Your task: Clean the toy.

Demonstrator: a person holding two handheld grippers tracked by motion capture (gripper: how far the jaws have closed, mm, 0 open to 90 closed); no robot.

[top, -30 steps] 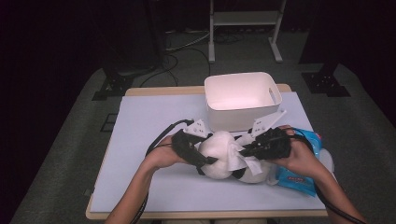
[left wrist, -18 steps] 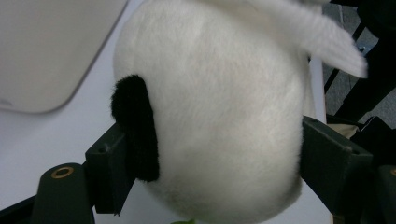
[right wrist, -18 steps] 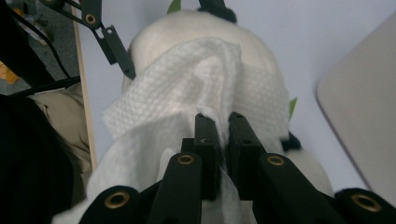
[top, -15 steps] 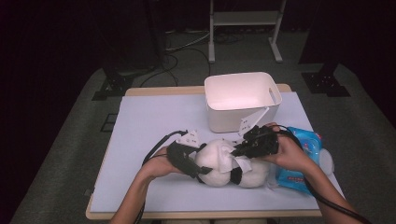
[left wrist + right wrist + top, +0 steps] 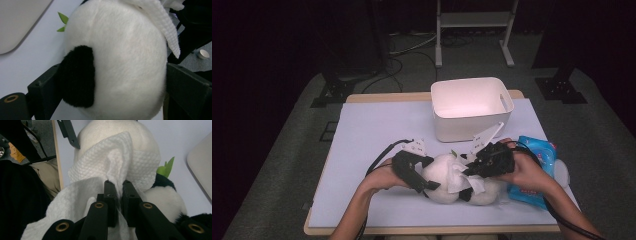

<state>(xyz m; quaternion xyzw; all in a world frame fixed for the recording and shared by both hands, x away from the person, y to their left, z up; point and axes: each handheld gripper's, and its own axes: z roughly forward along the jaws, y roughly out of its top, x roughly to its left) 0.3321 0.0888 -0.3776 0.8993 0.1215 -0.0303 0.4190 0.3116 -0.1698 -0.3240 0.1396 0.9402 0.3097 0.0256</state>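
A black-and-white panda plush (image 5: 441,176) lies on the table near the front edge. My left gripper (image 5: 428,183) comes in from the left, its jaws pressed against both sides of the plush's round white head (image 5: 125,62). My right gripper (image 5: 470,171) is shut on a white textured wipe (image 5: 458,176), which drapes over the head. In the right gripper view the wipe (image 5: 117,165) is pinched between the closed fingertips of the right gripper (image 5: 119,187), with the plush (image 5: 110,130) behind it. A green leaf (image 5: 166,167) sticks out of the plush.
An empty white bin (image 5: 472,107) stands just behind the plush at the middle back. A blue wipes pack (image 5: 538,167) lies under the right hand at the table's right edge. The table is covered by a pale sheet (image 5: 372,135).
The right gripper has shifted left with the wipe, which now drapes over the plush's head. The left gripper and the plush have slid slightly toward the front edge.
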